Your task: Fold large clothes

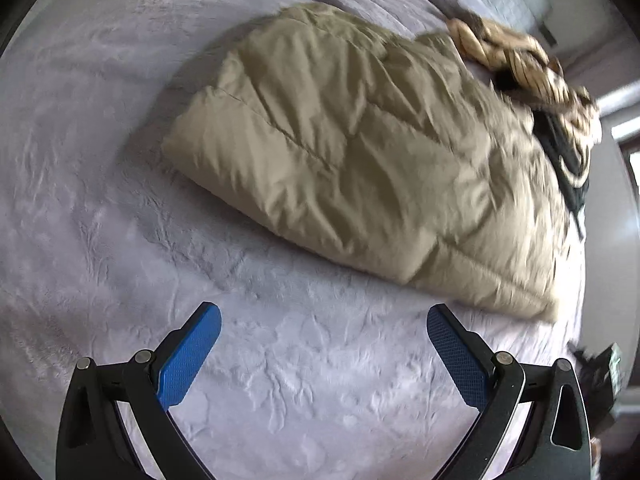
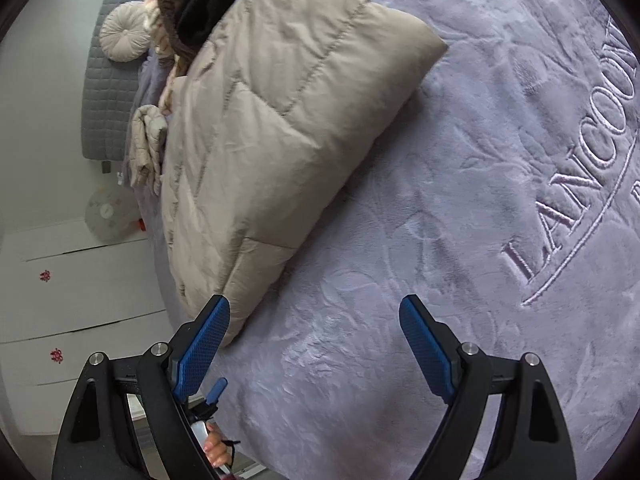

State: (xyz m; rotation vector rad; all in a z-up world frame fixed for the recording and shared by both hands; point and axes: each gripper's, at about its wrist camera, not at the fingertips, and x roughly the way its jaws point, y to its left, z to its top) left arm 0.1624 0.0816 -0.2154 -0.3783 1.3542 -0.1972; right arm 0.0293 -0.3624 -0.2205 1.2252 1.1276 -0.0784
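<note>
The left gripper (image 1: pixel 324 326) has its blue textured fingers (image 1: pixel 188 360) spread wide with nothing between them, hovering over the pale lilac plush bedspread (image 1: pixel 120 200). The right gripper (image 2: pixel 315 316) is likewise wide open and empty; its left finger (image 2: pixel 202 348) sits just beside the near corner of the garment in the right wrist view, though whether it touches the cloth cannot be told.

The beige quilted puffer coat (image 1: pixel 352 160) lies on the bedspread as a thick, roughly rectangular bundle with stitched panels, just ahead of both grippers. In the right wrist view the coat (image 2: pixel 272 128) runs from near the left finger up toward the top of the picture, with one rounded corner jutting to the right over the bedspread (image 2: pixel 400 280).

Beyond the coat lies a heap of tan and black patterned clothing (image 1: pixel 532 76), touching its far edge. Embroidered lettering (image 2: pixel 580 168) runs across the bedspread to the right. At the head of the bed stand a grey quilted headboard (image 2: pixel 108 80) and a round cream cushion (image 2: pixel 124 38). White drawers with small red marks (image 2: pixel 72 300) stand beside the bed.
</note>
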